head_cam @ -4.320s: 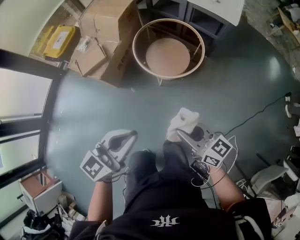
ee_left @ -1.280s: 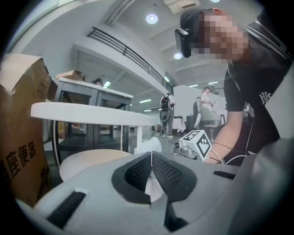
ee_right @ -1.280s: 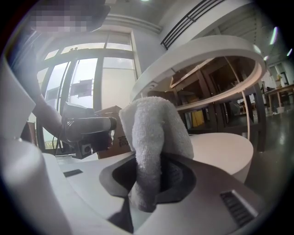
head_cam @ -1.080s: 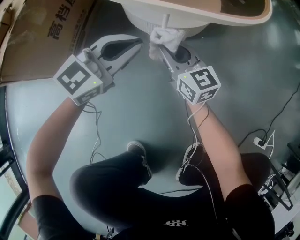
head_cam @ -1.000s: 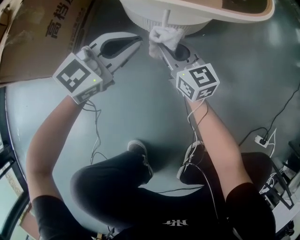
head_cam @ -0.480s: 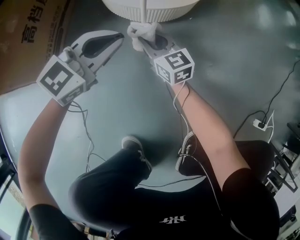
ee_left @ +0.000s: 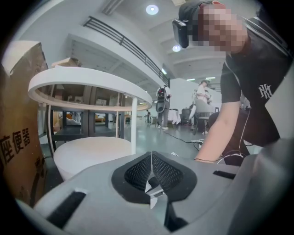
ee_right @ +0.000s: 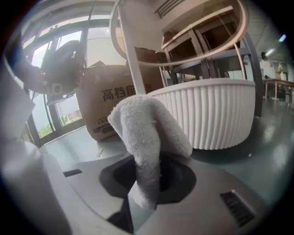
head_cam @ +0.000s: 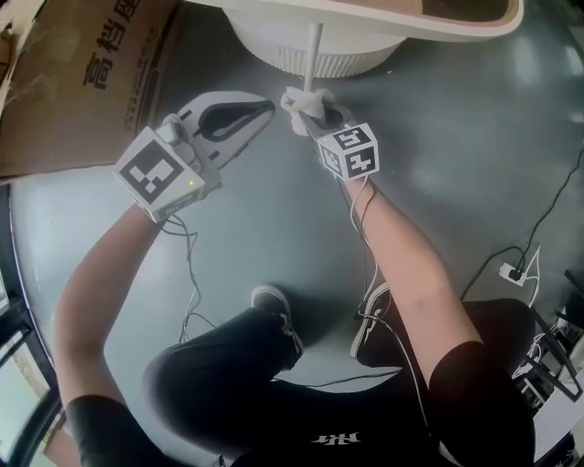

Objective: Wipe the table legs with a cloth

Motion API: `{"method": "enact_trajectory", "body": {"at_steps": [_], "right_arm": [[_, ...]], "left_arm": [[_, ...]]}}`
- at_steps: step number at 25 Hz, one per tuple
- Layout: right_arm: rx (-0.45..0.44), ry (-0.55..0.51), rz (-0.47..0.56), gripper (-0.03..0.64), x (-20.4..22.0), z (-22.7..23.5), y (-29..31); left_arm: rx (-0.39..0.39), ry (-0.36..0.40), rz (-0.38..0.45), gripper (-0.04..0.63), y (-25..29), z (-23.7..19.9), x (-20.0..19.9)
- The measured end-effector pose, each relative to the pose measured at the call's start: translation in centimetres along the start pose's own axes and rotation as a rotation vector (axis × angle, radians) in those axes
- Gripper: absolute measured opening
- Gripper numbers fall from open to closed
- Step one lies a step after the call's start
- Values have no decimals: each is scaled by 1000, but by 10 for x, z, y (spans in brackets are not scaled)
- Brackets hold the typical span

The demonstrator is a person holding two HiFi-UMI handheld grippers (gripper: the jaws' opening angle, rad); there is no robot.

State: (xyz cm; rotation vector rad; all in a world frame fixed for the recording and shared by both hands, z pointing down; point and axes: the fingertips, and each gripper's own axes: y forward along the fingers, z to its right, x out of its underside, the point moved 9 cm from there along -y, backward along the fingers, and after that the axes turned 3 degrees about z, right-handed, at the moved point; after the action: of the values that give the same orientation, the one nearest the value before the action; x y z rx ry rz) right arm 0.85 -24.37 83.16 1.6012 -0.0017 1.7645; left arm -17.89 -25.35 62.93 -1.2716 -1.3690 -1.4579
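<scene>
Black clothes (head_cam: 310, 410), grey left gripper (head_cam: 265, 107) and right gripper (head_cam: 308, 111).

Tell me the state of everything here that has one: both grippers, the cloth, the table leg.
Left hand-held gripper: shut, holding nothing.
Right hand-held gripper: shut on the cloth.
Cloth: bunched up, clamped at one end, against the table leg.
Table leg: upright.

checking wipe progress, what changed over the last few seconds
The person closed in on the table; the right gripper carried the cloth up to the white table leg, where it now rests. Unchanged: right gripper shut on cloth, left gripper shut, empty, alongside.
</scene>
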Motion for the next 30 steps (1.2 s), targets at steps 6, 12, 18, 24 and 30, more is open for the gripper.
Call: {"method": "enact_trajectory", "body": {"at_steps": [6,12,18,24,30], "right_arm": [[59,140,-159,84,17,10,5],[-22,75,53,81,-54,-25,-71],[-98,-82,377,81,-176,-62,-141],[-123,-101,469,80,-223,-59,-148],[-141,-102,453,77,-180,-44,-125]], "left_arm": [[-22,-30,-22,11,-2,-4,8],[-39,-10,0,11,1,-3,-6],[-86,-30,65,11,-2,-2,-39],[-62,21,93,11,3,0,-62],[-59,44,77,11,6,0,-49]]}}
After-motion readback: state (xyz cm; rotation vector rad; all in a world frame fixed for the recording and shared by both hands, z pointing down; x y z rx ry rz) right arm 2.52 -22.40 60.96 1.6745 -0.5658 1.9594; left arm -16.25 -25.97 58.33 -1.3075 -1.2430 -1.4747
